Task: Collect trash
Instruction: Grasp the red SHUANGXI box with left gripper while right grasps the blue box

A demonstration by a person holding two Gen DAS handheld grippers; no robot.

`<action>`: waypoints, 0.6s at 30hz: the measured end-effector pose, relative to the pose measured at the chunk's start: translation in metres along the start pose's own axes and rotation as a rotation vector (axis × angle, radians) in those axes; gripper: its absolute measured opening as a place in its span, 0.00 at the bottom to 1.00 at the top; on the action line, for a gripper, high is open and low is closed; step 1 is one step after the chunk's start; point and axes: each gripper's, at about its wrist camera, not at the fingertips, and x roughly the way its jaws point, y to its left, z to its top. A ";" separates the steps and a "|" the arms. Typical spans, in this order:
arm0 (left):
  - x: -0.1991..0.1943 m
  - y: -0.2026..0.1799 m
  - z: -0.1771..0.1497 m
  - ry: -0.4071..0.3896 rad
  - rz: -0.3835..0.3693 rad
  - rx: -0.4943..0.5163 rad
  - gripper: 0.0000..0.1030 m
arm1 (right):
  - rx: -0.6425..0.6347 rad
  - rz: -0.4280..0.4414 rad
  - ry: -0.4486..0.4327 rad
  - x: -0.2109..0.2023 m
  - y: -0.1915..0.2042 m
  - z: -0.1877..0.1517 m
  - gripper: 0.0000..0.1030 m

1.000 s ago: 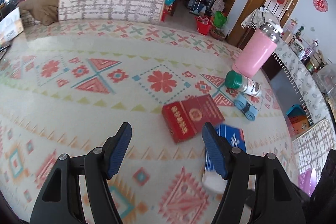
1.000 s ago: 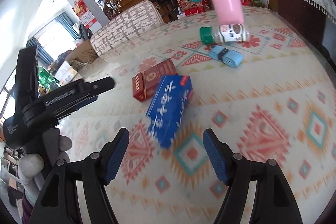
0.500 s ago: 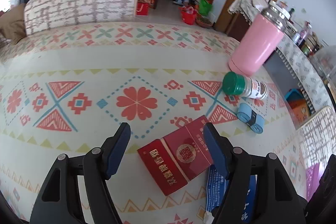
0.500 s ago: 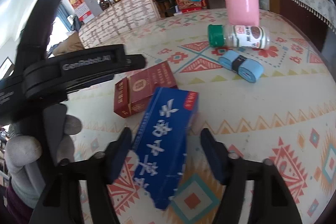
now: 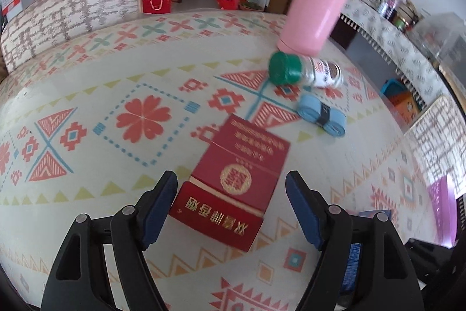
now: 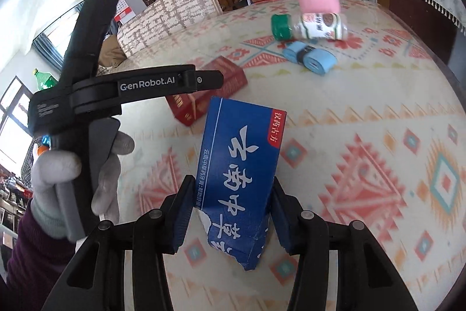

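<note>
My left wrist camera looks forward and down, close over the red box (image 5: 233, 182), toward the pink bottle (image 5: 316, 10) at the table's far edge, while my right wrist camera looks from nearer and rightward of that box, sharing it, the bottle and the patterned tablecloth (image 6: 364, 118).

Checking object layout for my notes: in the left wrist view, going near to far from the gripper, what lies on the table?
left gripper → red box → blue roll → green-capped bottle → pink tumbler
</note>
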 end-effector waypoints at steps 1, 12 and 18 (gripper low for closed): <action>0.001 -0.004 -0.002 0.003 0.003 0.012 0.74 | 0.005 -0.001 0.002 -0.004 -0.003 -0.004 0.52; 0.003 -0.020 -0.015 0.012 0.082 -0.009 0.59 | 0.049 -0.012 0.000 -0.028 -0.021 -0.025 0.52; -0.016 -0.022 -0.030 0.008 0.136 -0.051 0.54 | 0.051 -0.016 -0.005 -0.038 -0.022 -0.033 0.52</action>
